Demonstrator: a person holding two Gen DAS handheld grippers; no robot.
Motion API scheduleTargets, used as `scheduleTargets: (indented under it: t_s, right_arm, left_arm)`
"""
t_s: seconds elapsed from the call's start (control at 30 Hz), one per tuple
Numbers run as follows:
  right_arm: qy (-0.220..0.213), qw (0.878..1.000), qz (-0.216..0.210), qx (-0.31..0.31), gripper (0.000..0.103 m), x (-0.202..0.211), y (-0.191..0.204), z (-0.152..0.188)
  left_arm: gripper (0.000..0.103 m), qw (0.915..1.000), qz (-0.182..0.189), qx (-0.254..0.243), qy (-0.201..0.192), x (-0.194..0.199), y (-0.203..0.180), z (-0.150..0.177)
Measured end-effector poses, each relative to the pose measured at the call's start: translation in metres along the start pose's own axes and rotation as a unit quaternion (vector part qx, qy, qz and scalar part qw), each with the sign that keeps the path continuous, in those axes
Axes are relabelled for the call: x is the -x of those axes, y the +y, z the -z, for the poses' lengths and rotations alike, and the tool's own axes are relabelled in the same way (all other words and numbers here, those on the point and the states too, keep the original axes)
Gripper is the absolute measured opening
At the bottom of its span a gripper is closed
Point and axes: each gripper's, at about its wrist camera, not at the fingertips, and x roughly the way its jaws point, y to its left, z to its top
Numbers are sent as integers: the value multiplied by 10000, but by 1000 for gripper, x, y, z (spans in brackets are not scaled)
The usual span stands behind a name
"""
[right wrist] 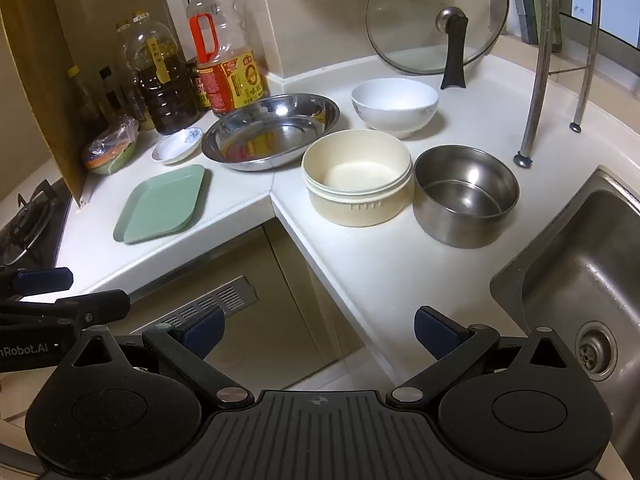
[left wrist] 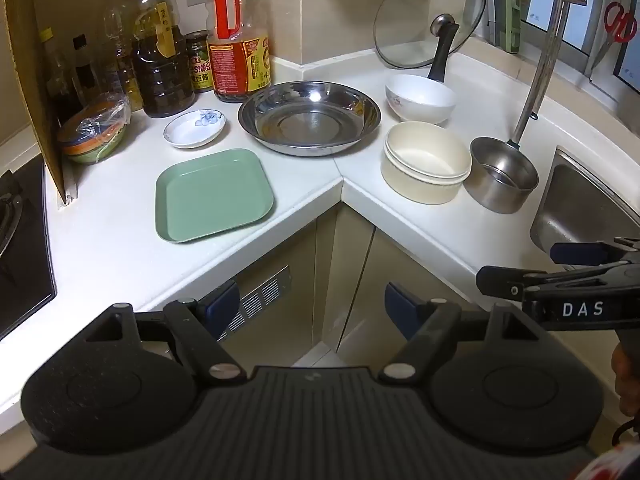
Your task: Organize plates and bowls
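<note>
Six dishes sit spread across the corner table and I haven't touched one yet. Through the left wrist view, my left tongs hang released, nothing between them, off the table's front edge over the cabinet. The green square plate lies up and to the left of them, flat, one corner toward me; the steel basin is behind it, the small saucer to its left. The right tongs poke in from the right edge.

Switching to the right wrist view: my right tongs are released too, empty, hovering off the table edge. Straight ahead and slightly right stand the cream bowl and the steel pot, just beside each other, with the white bowl behind. I'd say the left hand is nearer the plates, the right nearer the bowls, so that's how I'd split the work.
</note>
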Motion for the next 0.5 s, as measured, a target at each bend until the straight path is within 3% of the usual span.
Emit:
scheduleTargets:
  t_s: [0.5]
  right_arm:
    - [-17, 10000, -4, -4, 101, 3, -1, 1]
  left_arm:
    - [78, 10000, 12, 22, 26, 0, 0, 0]
